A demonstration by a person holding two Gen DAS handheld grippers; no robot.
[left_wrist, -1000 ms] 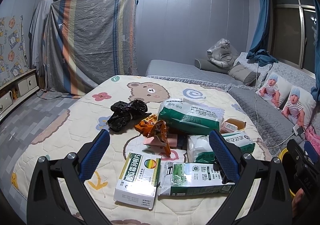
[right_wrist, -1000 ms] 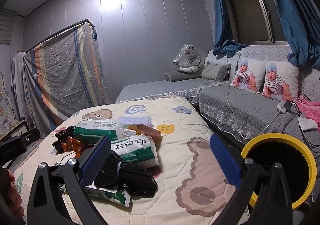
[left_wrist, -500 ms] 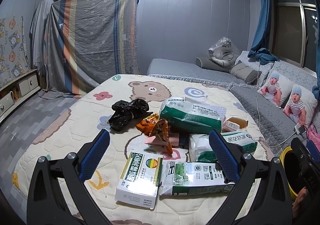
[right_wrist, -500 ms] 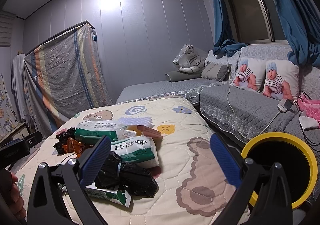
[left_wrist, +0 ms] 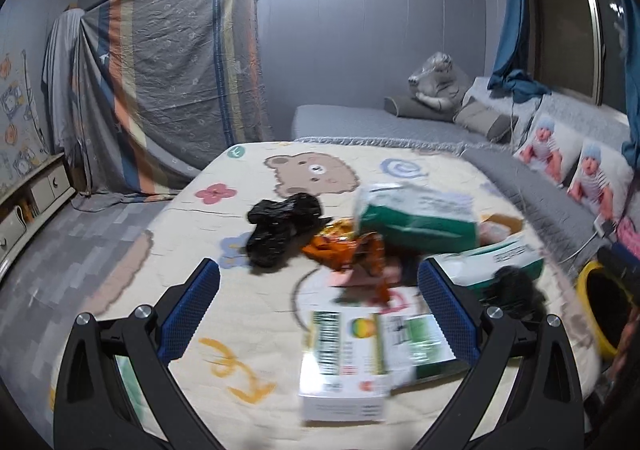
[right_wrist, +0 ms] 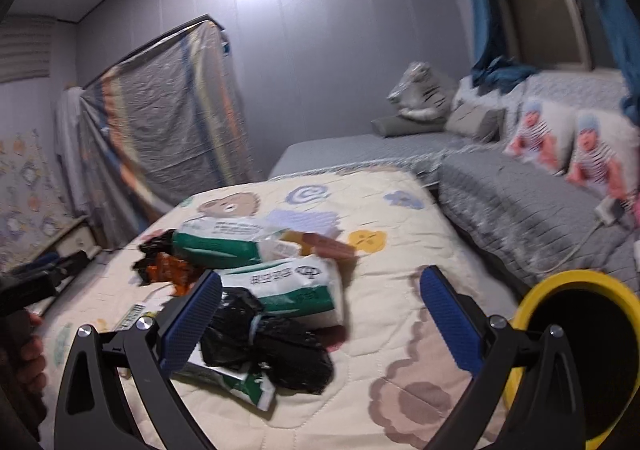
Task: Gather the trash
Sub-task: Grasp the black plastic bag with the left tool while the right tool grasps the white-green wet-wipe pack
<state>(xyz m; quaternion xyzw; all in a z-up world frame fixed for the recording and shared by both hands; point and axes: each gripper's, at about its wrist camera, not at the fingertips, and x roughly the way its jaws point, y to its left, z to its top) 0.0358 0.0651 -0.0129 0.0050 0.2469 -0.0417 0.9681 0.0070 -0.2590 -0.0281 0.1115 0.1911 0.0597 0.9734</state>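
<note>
Trash lies in a pile on a cartoon-print quilt (left_wrist: 256,185). In the left wrist view: a black plastic bag (left_wrist: 280,234), an orange wrapper (left_wrist: 352,254), a green-and-white tissue pack (left_wrist: 416,217) and a white box (left_wrist: 348,366) nearest me. My left gripper (left_wrist: 318,314) is open and empty above the quilt's near edge. In the right wrist view a second black bag (right_wrist: 272,346) lies on a green-and-white carton (right_wrist: 236,382), beside another tissue pack (right_wrist: 292,286). My right gripper (right_wrist: 320,322) is open and empty over them. A yellow-rimmed bin (right_wrist: 576,354) stands at the right.
A grey sofa (right_wrist: 520,201) with baby-print cushions (right_wrist: 576,145) runs along the right, a white cable and charger on it. A striped sheet (left_wrist: 168,89) covers something at the back left. A low cabinet (left_wrist: 36,189) stands at the far left. The bin also shows in the left wrist view (left_wrist: 600,306).
Both views shifted and blurred. The left gripper has moved left, so the trash pile now sits further right. The right gripper has swung left toward the pile, over the black bag. Both stay open.
</note>
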